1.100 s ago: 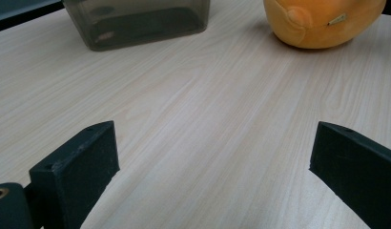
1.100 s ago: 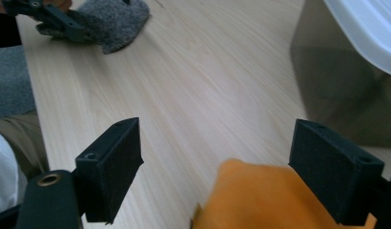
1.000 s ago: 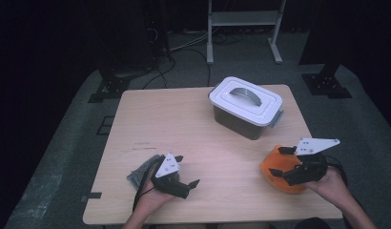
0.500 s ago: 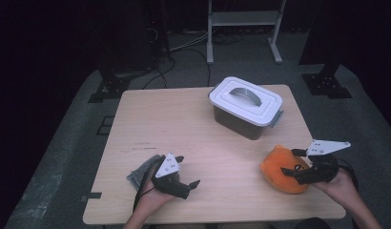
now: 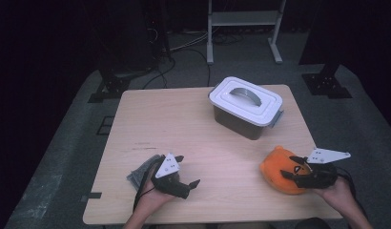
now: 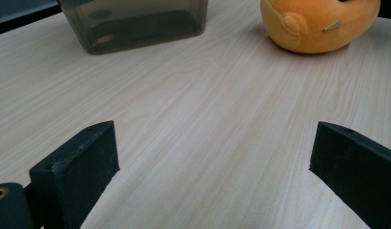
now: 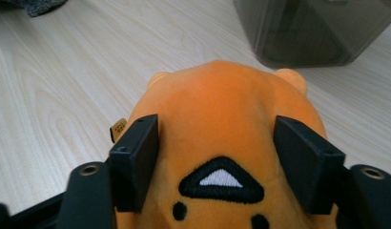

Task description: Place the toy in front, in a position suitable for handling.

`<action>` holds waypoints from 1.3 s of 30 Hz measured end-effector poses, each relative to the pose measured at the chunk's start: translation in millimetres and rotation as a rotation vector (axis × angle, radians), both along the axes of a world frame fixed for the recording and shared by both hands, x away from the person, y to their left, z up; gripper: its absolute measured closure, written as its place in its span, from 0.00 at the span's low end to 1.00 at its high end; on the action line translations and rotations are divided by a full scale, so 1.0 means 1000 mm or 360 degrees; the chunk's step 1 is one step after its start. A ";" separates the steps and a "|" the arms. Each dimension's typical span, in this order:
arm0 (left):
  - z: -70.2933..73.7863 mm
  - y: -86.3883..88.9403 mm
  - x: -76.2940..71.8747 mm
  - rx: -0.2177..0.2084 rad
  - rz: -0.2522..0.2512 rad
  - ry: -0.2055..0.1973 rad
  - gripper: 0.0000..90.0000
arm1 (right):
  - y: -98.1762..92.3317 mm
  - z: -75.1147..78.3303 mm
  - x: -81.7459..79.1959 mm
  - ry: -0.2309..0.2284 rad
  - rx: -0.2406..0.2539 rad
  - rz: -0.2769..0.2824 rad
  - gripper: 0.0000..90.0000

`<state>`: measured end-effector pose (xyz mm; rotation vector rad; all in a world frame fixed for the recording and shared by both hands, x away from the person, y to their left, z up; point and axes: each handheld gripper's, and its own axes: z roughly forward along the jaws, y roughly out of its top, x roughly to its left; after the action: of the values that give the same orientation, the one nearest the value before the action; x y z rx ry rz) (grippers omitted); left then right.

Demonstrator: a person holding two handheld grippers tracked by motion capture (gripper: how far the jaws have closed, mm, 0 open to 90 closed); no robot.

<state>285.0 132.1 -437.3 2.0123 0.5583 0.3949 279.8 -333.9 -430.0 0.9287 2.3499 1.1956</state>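
Right gripper view: closing jaws press both sides of the orange plush toy [image 7: 222, 124].

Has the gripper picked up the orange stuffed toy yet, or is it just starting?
Just starting. Done: the right gripper has come down over the orange stuffed toy, and its jaws have just been closing on its sides. The toy sits on the table, not lifted yet. The left gripper is open, and the lidded box is shut.
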 end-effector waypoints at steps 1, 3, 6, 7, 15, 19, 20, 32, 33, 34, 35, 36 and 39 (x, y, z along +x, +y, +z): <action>0.000 0.000 0.000 0.0005 -0.0004 0.0001 0.02 | 0.001 -0.004 -0.002 -0.0006 0.0018 0.0006 0.45; 0.000 -0.001 0.000 0.0008 -0.0008 0.0005 0.02 | 0.001 -0.006 -0.003 -0.0010 0.0032 0.0007 0.47; -0.001 -0.001 0.000 0.0006 -0.0015 0.0010 0.02 | 0.000 -0.007 -0.004 -0.0018 0.0035 -0.0005 0.53; -0.001 -0.001 0.000 0.0010 -0.0016 0.0007 0.02 | 0.000 -0.007 -0.004 -0.0019 0.0036 -0.0003 0.55; -0.001 0.000 0.000 0.0008 -0.0011 0.0004 0.02 | -0.001 -0.003 -0.006 0.0007 0.0048 0.0016 0.69; -0.001 0.001 0.001 0.0003 -0.0006 0.0008 0.02 | -0.003 0.003 -0.005 0.0000 0.0050 0.0034 0.71; -0.001 0.001 0.001 0.0003 -0.0006 0.0008 0.02 | -0.003 0.003 -0.005 0.0000 0.0050 0.0034 0.71; 0.002 0.005 0.002 -0.0016 0.0005 -0.0002 0.02 | 0.021 0.034 -0.005 -0.0062 0.0148 0.0198 0.72; 0.002 0.006 0.002 -0.0016 0.0007 -0.0005 0.02 | 0.026 0.037 -0.005 -0.0067 0.0155 0.0226 0.72; 0.003 0.006 0.002 -0.0024 0.0012 -0.0005 0.02 | 0.032 0.040 -0.004 -0.0076 0.0158 0.0262 0.72; 0.003 0.007 0.002 -0.0024 0.0013 -0.0007 0.02 | 0.039 0.042 -0.003 -0.0087 0.0164 0.0294 0.72; 0.004 0.009 0.002 -0.0023 0.0019 -0.0013 0.02 | 0.044 0.044 -0.003 -0.0094 0.0166 0.0318 0.72; 0.006 0.013 0.003 -0.0037 0.0036 -0.0021 0.02 | 0.067 0.049 0.001 -0.0118 0.0185 0.0437 0.72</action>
<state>288.1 145.1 -430.8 1.9814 0.5750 0.4134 280.4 -266.5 -380.7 0.5966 2.4263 1.4572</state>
